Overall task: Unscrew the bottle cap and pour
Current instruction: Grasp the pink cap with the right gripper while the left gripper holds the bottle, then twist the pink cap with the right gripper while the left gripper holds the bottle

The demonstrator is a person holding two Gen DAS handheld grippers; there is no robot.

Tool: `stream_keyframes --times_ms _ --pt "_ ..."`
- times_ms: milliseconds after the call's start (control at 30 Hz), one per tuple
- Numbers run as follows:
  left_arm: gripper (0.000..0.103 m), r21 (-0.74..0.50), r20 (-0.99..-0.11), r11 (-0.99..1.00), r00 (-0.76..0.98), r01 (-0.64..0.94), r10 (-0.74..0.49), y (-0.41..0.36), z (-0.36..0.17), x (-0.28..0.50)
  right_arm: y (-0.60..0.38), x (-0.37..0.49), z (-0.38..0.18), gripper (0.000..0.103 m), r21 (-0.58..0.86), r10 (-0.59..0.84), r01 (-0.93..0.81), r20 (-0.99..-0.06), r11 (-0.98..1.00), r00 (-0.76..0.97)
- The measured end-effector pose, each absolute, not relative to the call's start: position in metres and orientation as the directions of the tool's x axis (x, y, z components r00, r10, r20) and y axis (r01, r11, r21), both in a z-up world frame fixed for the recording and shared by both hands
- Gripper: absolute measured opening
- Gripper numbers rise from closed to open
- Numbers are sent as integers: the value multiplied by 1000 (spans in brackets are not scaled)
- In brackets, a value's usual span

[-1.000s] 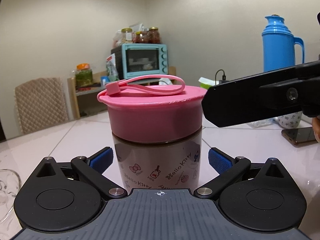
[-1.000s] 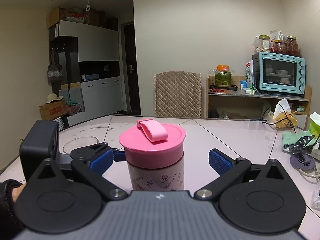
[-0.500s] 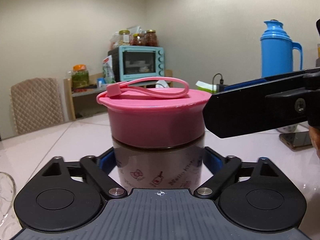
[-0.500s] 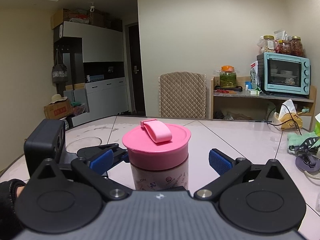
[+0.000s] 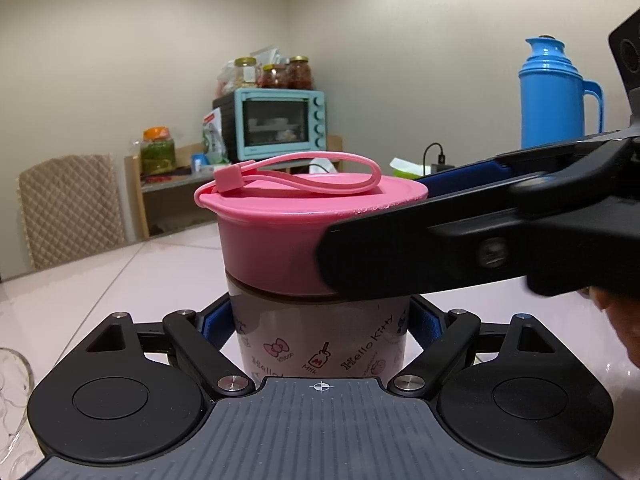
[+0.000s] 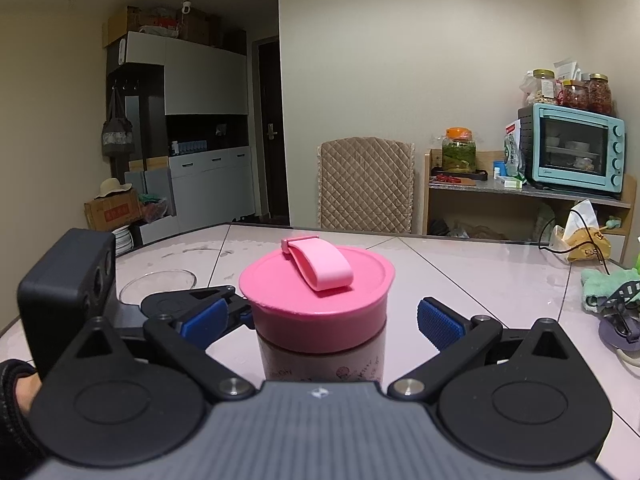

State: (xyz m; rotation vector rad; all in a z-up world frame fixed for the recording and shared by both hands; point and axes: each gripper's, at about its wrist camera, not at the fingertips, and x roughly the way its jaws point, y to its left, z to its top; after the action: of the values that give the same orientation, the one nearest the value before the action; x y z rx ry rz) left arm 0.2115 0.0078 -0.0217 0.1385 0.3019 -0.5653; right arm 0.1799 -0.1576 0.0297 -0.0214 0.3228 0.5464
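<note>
A Hello Kitty bottle (image 5: 320,344) with a wide pink screw cap (image 5: 288,236) and a pink carry loop stands upright on the pale table. My left gripper (image 5: 320,320) is shut on the bottle's body just below the cap. In the right wrist view the bottle (image 6: 320,356) and its cap (image 6: 316,292) sit between the blue pads of my right gripper (image 6: 320,320), which is open with gaps on both sides of the cap. One right finger crosses in front of the cap in the left wrist view.
A clear glass bowl (image 6: 158,284) sits on the table (image 6: 460,272) at the left. A blue thermos (image 5: 556,92) stands at the right. A green cloth and a cable lie at the right (image 6: 608,284). A quilted chair (image 6: 364,184) and a shelf with a teal oven (image 6: 572,148) stand behind.
My left gripper closed on the bottle's body. My right gripper moved forward, so its open fingers now flank the pink cap.
</note>
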Motion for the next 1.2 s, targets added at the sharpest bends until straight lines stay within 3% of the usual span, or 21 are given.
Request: stream_keyframes --times_ms 200,533,600,833,1200 --pt "90 45 -320 825 790 563 -522 12 -22 214 -151 189 29 94 63 502 -509 -309 858 808" --pt "90 43 -319 821 787 569 -529 14 -22 216 -145 196 26 93 59 483 -491 -319 869 815" --pt "90 43 -319 821 787 569 -528 14 -22 216 -143 196 25 88 56 478 -487 -320 872 818" --pt "90 45 -321 827 792 560 -519 4 -23 213 -137 195 22 85 46 460 -472 -322 880 827" --pt "89 44 -320 820 786 571 -529 5 -22 215 -155 208 23 85 19 592 -621 -324 784 738"
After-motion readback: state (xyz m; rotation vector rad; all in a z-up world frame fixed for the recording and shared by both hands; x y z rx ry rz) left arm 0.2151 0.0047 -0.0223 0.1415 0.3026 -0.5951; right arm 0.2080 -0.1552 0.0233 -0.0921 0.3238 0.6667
